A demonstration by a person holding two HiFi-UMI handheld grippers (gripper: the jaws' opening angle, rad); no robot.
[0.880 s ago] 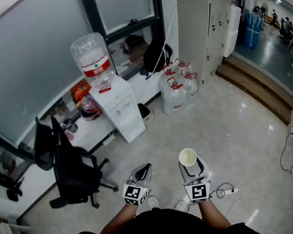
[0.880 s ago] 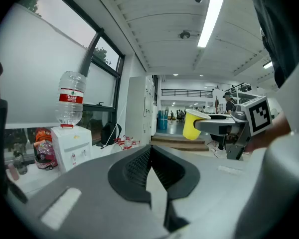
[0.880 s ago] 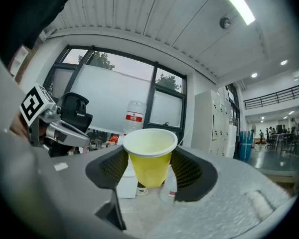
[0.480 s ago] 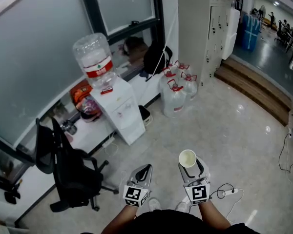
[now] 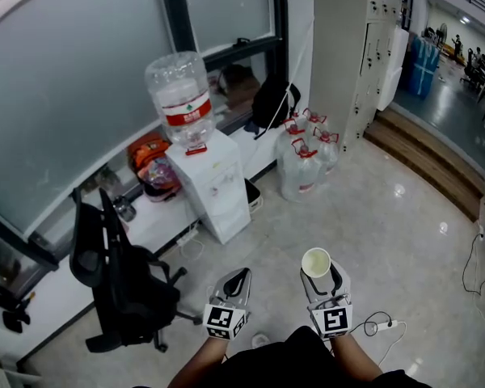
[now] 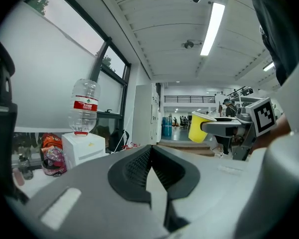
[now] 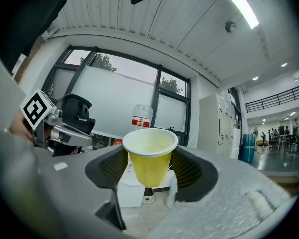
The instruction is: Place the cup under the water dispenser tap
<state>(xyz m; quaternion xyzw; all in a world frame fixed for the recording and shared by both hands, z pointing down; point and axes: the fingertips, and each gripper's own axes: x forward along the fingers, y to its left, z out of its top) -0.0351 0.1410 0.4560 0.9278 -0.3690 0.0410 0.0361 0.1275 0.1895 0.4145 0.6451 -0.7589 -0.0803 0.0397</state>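
A yellow paper cup (image 5: 315, 262) stands upright and looks empty. My right gripper (image 5: 317, 270) is shut on its sides, pads against the cup (image 7: 149, 161) in the right gripper view. The white water dispenser (image 5: 217, 191) with its clear bottle (image 5: 182, 95) stands against the window wall, well ahead and to the left of the cup. The dispenser (image 7: 131, 192) shows partly behind the cup. My left gripper (image 5: 236, 281) floats beside the right one with nothing in it, its jaw tips meeting. From the left gripper view the cup (image 6: 198, 127) hangs off to the right and the dispenser (image 6: 82, 147) to the left.
A black office chair (image 5: 117, 285) stands left of the dispenser. Several full water jugs (image 5: 304, 162) sit on the floor to its right, near a black bag (image 5: 273, 102) and tall lockers (image 5: 357, 47). Steps (image 5: 424, 148) run at the right. A cable with a power strip (image 5: 381, 323) lies by my feet.
The dispenser, chair and jugs have shifted to the right in the head view. Both grippers keep their pose, the cup still in the right one.
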